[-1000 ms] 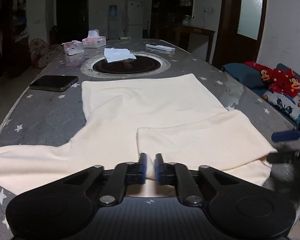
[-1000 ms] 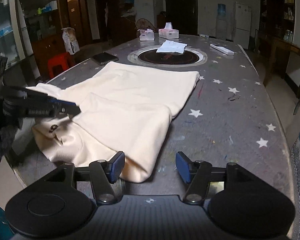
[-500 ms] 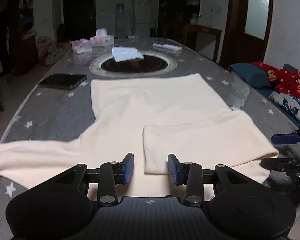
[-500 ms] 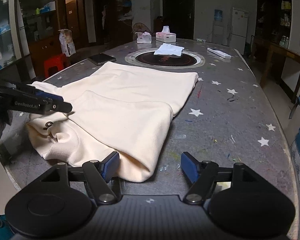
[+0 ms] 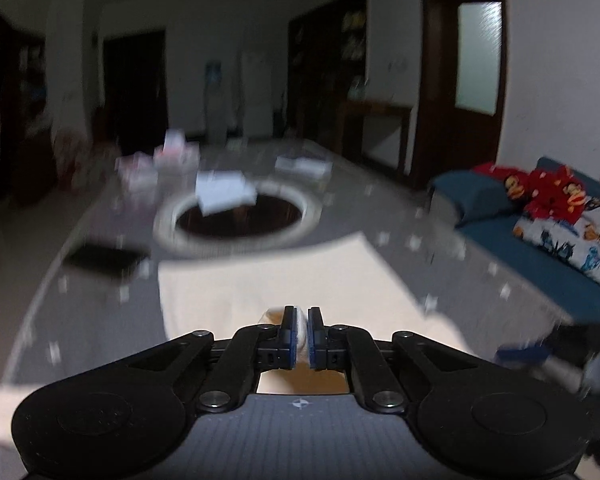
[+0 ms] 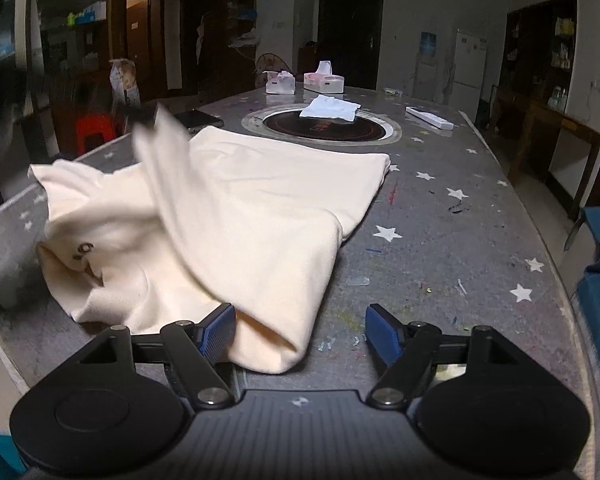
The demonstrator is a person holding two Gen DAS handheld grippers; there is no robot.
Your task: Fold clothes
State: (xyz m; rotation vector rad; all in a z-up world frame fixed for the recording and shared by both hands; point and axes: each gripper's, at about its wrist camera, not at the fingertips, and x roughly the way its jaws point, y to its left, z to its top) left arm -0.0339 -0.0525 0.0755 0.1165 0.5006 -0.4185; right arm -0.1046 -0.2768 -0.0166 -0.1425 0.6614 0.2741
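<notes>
The left tongs (image 5: 302, 334) pinch tight a bit of the cream shirt (image 6: 252, 216) that lies on the tabletop (image 6: 460, 240), while the right tongs (image 6: 300, 334) are opening around its near fold, so a hard pull could mess the folds.

left gripper (image 5: 302, 330) clamped, right gripper (image 6: 300, 334) opening
</notes>
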